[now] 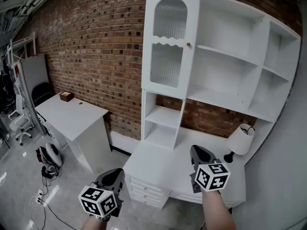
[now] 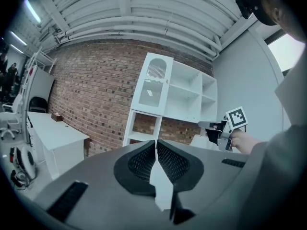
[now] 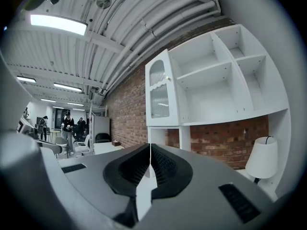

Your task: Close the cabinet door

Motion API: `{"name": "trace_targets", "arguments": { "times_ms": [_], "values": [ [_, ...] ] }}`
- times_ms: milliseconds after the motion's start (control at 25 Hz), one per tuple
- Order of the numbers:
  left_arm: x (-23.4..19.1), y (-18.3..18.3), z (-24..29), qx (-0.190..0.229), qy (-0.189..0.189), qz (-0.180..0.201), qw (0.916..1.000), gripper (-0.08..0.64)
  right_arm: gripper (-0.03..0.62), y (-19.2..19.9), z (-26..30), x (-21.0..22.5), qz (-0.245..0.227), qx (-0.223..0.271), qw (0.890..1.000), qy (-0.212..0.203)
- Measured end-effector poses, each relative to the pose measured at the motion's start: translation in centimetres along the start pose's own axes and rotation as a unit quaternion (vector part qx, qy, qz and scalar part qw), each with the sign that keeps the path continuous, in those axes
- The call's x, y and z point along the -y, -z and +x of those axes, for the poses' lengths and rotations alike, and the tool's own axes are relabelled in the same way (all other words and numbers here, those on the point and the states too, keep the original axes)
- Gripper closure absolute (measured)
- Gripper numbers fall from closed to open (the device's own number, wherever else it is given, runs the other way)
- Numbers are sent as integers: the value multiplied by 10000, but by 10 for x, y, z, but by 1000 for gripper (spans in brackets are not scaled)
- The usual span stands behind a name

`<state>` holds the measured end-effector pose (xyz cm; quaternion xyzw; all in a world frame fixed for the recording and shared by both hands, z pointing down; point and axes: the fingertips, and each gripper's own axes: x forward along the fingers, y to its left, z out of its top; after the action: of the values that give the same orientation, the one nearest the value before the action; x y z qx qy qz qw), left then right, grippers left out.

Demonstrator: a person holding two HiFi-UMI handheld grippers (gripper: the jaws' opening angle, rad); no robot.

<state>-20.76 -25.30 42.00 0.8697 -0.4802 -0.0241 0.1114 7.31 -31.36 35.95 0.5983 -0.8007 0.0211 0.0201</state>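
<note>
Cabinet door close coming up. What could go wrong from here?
1. The white table lamp stands on the white desk, close beside the right gripper; a sideways swing could knock it over.
2. The white arched cabinet door has ribbed glass panels; pushing on those with hard jaws might crack them.

The door (image 1: 170,42) is smooth, white-painted, with ribbed glass. The wall (image 1: 96,47) is rough brick. The floor (image 1: 19,176) is glossy.
</note>
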Motion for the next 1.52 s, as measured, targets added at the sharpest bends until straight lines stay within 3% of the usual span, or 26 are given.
{"name": "trace_targets", "arguments": {
  "times_ms": [440, 1000, 1520],
  "values": [
    [74, 0, 3, 230, -260, -60, 9994, 537, 561, 14, -68, 31, 165, -78, 9992, -344],
    [204, 39, 19, 44, -403, 2, 9992, 537, 561, 44, -157, 93, 150, -140, 9968, -778],
    [255, 57, 10, 134, -597, -48, 9981, 537, 565, 56, -194, 108, 115, -195, 9936, -1104]
  ]
}}
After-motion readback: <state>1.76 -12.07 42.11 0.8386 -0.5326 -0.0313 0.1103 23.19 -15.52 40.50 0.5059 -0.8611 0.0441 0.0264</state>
